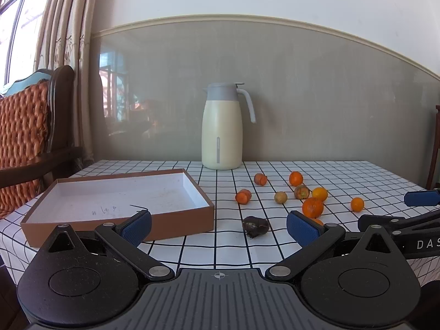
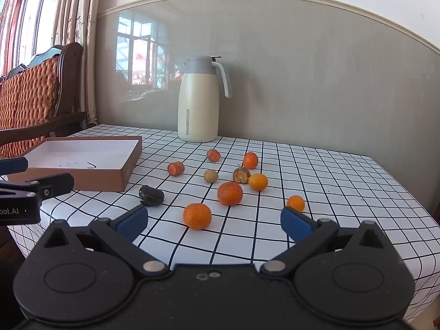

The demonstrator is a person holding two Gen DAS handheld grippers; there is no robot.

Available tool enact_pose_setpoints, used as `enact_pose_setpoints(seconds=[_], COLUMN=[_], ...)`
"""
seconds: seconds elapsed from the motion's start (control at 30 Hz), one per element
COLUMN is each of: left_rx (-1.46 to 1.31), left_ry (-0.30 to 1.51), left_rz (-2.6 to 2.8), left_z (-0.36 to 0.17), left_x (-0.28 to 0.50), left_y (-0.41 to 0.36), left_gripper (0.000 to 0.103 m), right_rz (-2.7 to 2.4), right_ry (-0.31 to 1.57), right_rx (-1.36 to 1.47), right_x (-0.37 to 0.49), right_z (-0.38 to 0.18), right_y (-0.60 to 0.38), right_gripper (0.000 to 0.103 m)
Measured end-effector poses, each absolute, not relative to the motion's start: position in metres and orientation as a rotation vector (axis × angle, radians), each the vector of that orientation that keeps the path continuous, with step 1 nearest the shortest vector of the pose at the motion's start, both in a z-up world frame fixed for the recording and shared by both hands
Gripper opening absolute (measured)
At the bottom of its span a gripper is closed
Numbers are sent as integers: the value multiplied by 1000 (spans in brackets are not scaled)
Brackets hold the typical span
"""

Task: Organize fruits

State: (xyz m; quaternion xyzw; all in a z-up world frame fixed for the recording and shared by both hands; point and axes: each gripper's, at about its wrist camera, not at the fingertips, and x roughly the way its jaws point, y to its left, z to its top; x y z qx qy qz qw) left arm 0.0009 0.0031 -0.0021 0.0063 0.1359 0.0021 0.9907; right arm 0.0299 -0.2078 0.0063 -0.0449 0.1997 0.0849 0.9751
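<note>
Two readable marks: "DAS" on right gripper.

Five oranges, three carrot pieces, one box, one jug.

You've got the box sitting on the table at the left, and the jug stands behind it at the wall, a bit to the right. The fruits lie scattered on the cloth right of the box, in front of the jug. Nearest you there's one mandarin; left of it, just off the box's near corner, lies the dark lump. Behind the box, beyond the table's left end, you see the chair
</note>
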Motion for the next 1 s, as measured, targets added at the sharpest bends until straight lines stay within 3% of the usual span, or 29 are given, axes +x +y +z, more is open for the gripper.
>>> enact_pose_setpoints(seconds=[1.0], left_rx=[15], left_ry=[279], left_rz=[7], left_z=[-1], left_x=[4], left_y=[3], left_gripper=[103], right_rz=[170], right_ry=[403], right_rx=[-91], right_x=[29], right_z=[7], right_y=[-208], right_gripper=[97])
